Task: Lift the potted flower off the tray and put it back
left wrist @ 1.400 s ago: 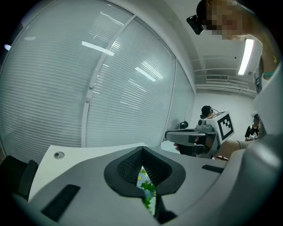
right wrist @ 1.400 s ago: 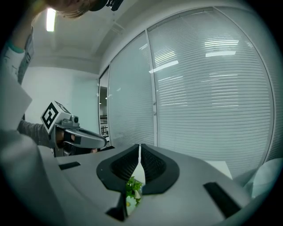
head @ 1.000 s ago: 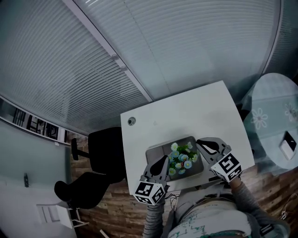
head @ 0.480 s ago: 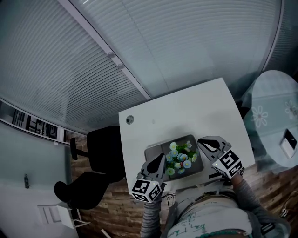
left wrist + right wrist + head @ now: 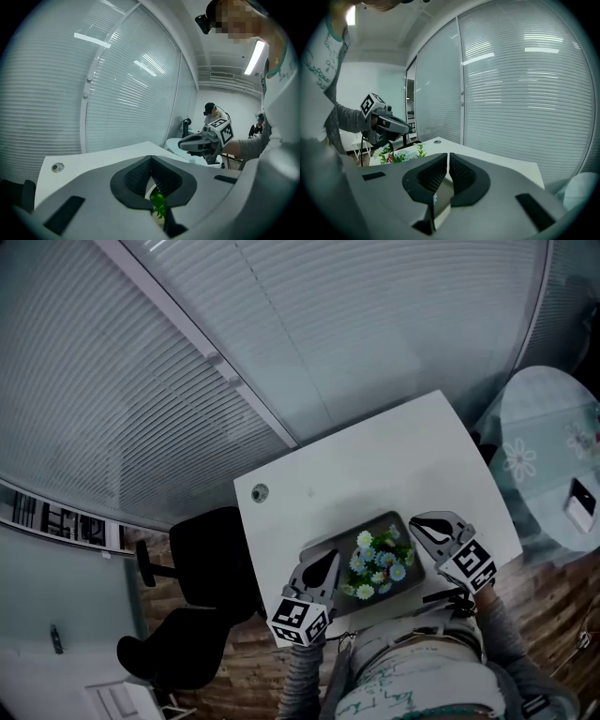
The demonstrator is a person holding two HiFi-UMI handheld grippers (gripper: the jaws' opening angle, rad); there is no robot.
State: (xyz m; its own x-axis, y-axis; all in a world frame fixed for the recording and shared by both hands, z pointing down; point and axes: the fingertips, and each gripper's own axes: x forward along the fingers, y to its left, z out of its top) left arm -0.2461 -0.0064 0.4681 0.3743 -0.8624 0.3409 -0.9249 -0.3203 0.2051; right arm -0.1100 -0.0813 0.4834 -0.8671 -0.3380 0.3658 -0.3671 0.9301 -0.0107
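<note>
The fingers of the left gripper [image 5: 151, 160] are closed together at their tips, and a green leaf of the potted flower [image 5: 380, 563] is seen through the hollow behind them. The fingers of the right gripper [image 5: 448, 157] are also brought together, with only a thin slit between the pads. The potted flower stands on the grey tray [image 5: 342, 538], between the two grippers. The left gripper is held over the tray's left end and the right one just beside its right end; whether either touches the tray cannot be told. The tray lies at the near edge of the white bench [image 5: 375, 465], close to the person. A black chair [image 5: 202, 554] is placed at the bench's left and a round table [image 5: 548, 456] at its right.
</note>
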